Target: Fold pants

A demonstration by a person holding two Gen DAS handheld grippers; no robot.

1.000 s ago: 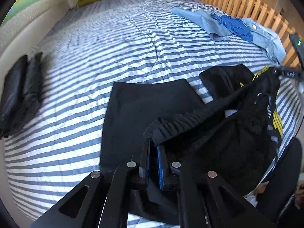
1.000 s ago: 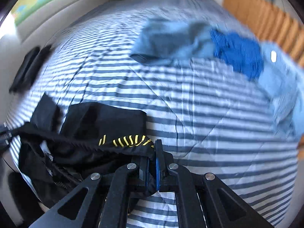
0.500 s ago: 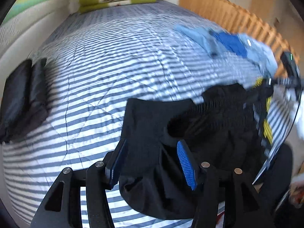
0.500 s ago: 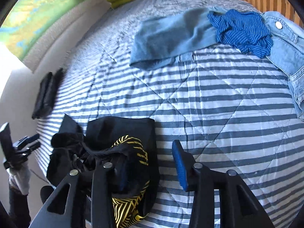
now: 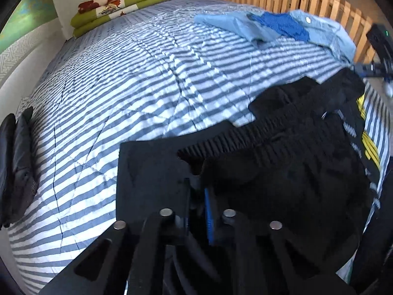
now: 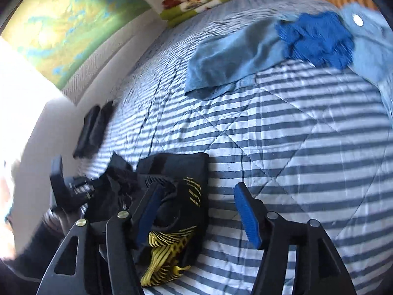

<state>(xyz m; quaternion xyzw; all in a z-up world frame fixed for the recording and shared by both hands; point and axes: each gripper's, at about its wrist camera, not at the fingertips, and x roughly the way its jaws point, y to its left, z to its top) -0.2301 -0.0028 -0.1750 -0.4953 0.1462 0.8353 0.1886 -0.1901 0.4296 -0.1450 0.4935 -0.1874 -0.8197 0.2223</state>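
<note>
Left gripper point(image 5: 197, 196) jaws closing on the black pants point(image 5: 282, 172), right gripper point(image 6: 196, 211) jaws opening over them: the waistband could slump, spoiling the fold.

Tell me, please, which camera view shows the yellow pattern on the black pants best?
The right wrist view: the yellow pattern on the black pants lies near and large beside the right gripper, whose jaws are opening. The left wrist view shows only a thin, blurred yellow strip at the pants' far right edge.
</note>
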